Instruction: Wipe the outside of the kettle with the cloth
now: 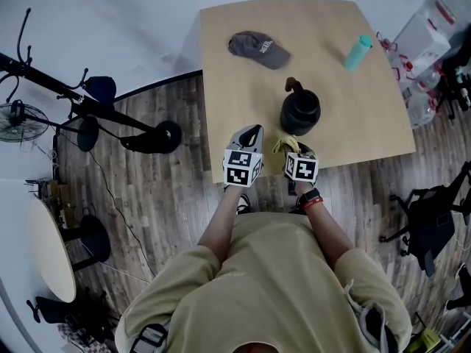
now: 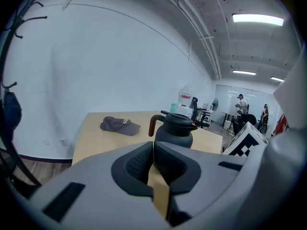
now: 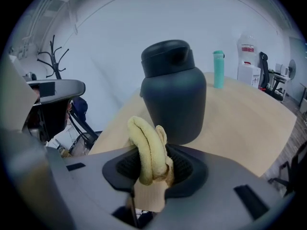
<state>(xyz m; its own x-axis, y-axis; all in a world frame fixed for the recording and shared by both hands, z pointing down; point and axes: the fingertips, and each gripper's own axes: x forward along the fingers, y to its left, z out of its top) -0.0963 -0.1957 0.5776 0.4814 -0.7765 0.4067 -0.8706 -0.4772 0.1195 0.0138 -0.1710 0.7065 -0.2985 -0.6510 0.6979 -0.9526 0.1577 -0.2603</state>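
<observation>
A dark kettle [image 1: 299, 111] with a brown handle stands near the front edge of the wooden table [image 1: 235, 87]. It also shows in the left gripper view as the kettle [image 2: 173, 130] and fills the middle of the right gripper view as the kettle [image 3: 173, 91]. My right gripper [image 1: 292, 146] is shut on a folded yellow cloth [image 3: 149, 150], just short of the kettle's near side; the cloth [image 1: 286, 144] peeks out ahead of it. To its left, at the table's front edge, my left gripper [image 1: 250, 136] is shut with nothing in it.
A grey cap [image 1: 257, 48] lies at the table's far left, a teal bottle [image 1: 358, 52] at its far right. A fan and black stands [image 1: 88, 109] occupy the floor to the left; a black chair [image 1: 430, 223] is at the right.
</observation>
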